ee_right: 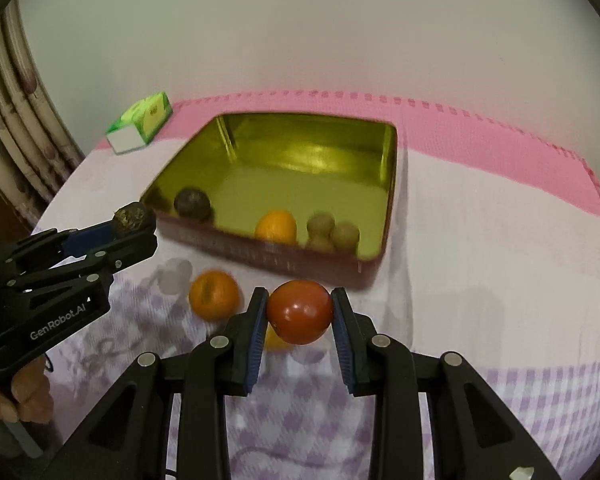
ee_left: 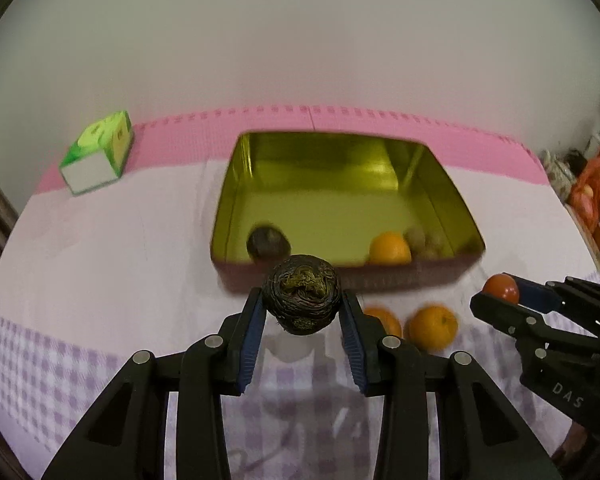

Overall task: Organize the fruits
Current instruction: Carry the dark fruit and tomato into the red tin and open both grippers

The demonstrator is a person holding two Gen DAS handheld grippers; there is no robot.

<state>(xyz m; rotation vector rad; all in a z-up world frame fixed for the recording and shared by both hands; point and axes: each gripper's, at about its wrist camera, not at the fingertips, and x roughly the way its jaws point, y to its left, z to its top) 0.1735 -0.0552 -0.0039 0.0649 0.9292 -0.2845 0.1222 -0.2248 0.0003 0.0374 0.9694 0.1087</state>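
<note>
1. The left gripper [ee_left: 302, 306] is clamped on a dark, wrinkled round fruit [ee_left: 300, 300], held above the checked cloth [ee_left: 40, 360].
2. The right gripper [ee_right: 300, 312] is clamped on a red tomato [ee_right: 299, 311], also lifted off the cloth.
3. Just ahead of both grippers sits a gold-lined tin [ee_left: 236, 184]. It holds another dark fruit [ee_left: 268, 242], an orange [ee_left: 390, 248] and small brownish fruits [ee_right: 332, 234], all at its near wall.
4. Two oranges [ee_left: 432, 326] lie on the cloth between the grippers.
5. Far ahead to the left is a green box [ee_left: 98, 152].
</note>
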